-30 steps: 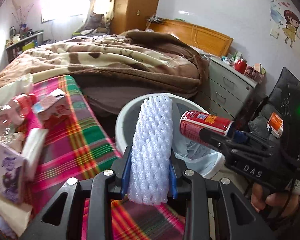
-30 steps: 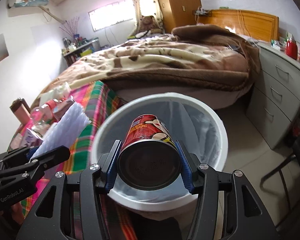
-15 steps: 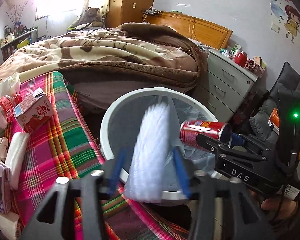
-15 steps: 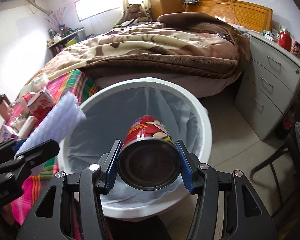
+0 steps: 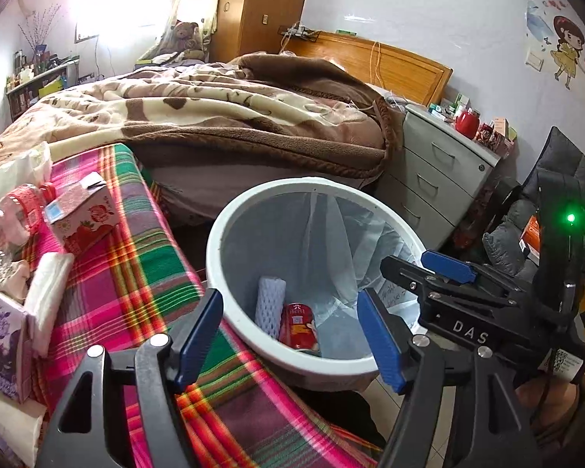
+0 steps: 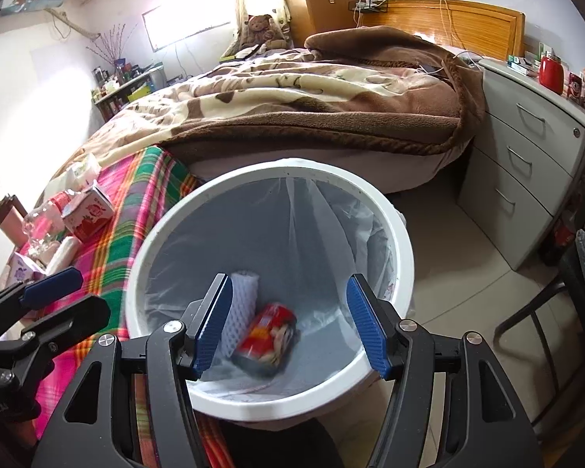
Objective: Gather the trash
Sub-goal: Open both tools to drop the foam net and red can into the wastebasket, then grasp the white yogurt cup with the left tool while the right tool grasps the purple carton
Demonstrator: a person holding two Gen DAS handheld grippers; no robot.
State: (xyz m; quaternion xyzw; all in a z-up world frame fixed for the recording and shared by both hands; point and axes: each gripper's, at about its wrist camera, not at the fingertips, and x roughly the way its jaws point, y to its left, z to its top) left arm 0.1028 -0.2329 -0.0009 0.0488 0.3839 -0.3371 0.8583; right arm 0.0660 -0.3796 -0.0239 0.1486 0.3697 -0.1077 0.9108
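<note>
With both loads already lying at the bottom of the white trash bin (image 6: 405, 245), both pairs of fingers are empty and opening: left gripper (image 5: 288, 335) and right gripper (image 6: 288, 325) hang over the rim, nothing between them.

Room: bed (image 5: 214, 117) at 12 o'clock from the bin, grey drawer cabinet (image 6: 526, 148) at 2, plaid-covered surface (image 5: 136, 273) touching the bin's side at 9. Bare floor only toward 3–4. The two grippers sit close side by side; back out one at a time.

Left on the surface, judged by look:
- purple tissue box (image 5: 0, 335): light, crushable; pinch across the narrow sides.
- red-and-white milk carton (image 5: 85, 214): light, stiff edges; grip flat faces.
- clear plastic bottle (image 5: 7, 222): slippery, springy; take the body mid-length.

In the bin: foam fruit net (image 6: 240, 308), soft; red chip can (image 6: 269, 335), rigid.
</note>
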